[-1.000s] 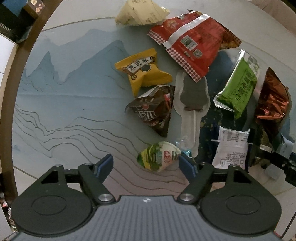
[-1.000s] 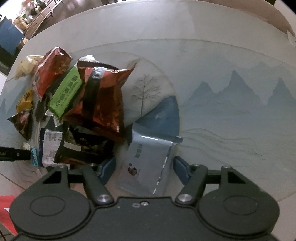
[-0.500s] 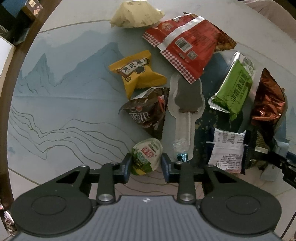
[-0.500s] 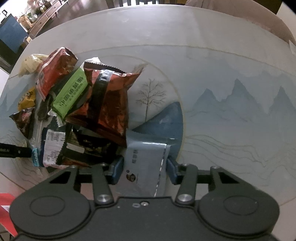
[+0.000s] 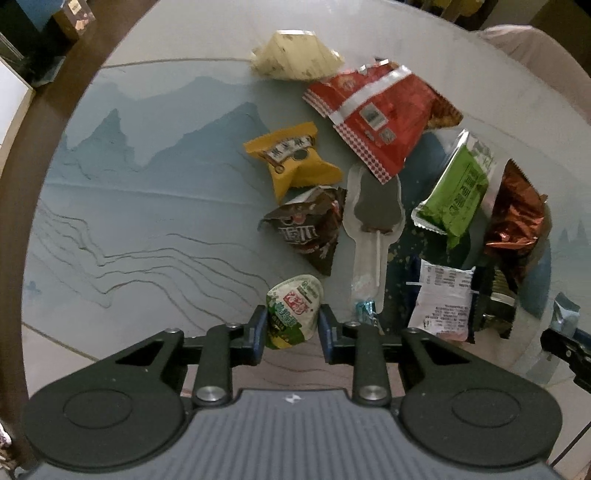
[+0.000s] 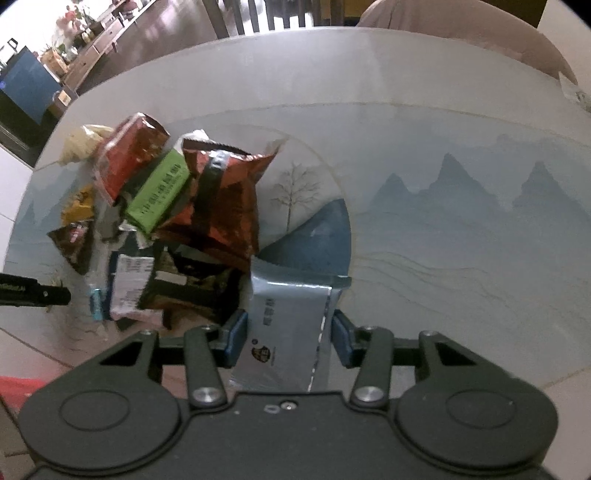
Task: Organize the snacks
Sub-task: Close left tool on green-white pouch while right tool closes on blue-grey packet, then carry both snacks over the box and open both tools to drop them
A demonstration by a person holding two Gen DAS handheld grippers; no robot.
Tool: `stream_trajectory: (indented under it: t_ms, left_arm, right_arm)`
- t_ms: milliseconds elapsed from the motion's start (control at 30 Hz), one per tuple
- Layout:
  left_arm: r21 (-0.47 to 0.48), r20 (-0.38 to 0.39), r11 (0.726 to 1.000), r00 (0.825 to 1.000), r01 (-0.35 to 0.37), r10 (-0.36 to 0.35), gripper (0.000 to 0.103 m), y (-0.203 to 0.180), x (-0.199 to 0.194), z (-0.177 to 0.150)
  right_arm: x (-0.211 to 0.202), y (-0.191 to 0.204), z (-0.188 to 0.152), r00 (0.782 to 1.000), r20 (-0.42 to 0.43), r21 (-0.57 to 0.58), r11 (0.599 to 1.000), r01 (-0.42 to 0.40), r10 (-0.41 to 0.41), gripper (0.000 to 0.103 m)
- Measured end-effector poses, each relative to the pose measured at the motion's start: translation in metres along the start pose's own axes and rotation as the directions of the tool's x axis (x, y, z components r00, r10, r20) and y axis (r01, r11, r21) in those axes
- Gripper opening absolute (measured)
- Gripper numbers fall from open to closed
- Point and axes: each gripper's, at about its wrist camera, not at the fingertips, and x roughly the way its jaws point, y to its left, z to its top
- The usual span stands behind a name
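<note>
My left gripper [image 5: 292, 328] is shut on a small green and white snack pouch [image 5: 293, 315], held just above the round table [image 5: 147, 206]. My right gripper [image 6: 290, 338] is shut on a grey-blue foil packet [image 6: 288, 328], raised a little off the table. Beyond the left gripper lie a brown triangular pack [image 5: 308, 229], a yellow pack [image 5: 293, 158], a red bag [image 5: 376, 114], a cream pack [image 5: 293, 55], a clear lollipop wrapper [image 5: 375, 221], a green bar [image 5: 456, 195] and a copper foil bag [image 5: 517, 218]. The right wrist view shows the same heap: the copper foil bag [image 6: 221, 206] and the green bar [image 6: 159, 194].
A white-labelled packet [image 5: 441, 306] and a dark pack [image 5: 493, 306] lie near the table's front edge. The table's dark wooden rim [image 5: 22, 155] curves along the left. A padded chair back [image 6: 461, 33] stands beyond the far edge. The other gripper's tip [image 6: 33, 293] shows at the left.
Both grippers closed from wide open onto their packs: left on the green and white pouch, right on the grey-blue packet. Both then rose slightly with them.
</note>
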Motion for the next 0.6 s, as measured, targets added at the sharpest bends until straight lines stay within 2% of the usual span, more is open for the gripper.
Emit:
stream_trajectory:
  t_ms: [300, 600]
  left_arm:
    - [0.025, 0.082, 0.999, 0.996, 0.028, -0.030, 0.028, 0.008, -0.055, -0.025]
    - [0.093, 0.192, 0.995, 0.980, 0.027, -0.045, 0.028, 0.009, -0.122, -0.063]
  right_arm:
    - [-0.050, 0.015, -0.016, 0.997, 0.072, -0.011, 0.999, -0.032, 0.032, 0.047]
    - [-0.101, 0.046, -0.044, 0.988, 0.143, -0.060, 0.997, -0.055, 0.063, 0.047]
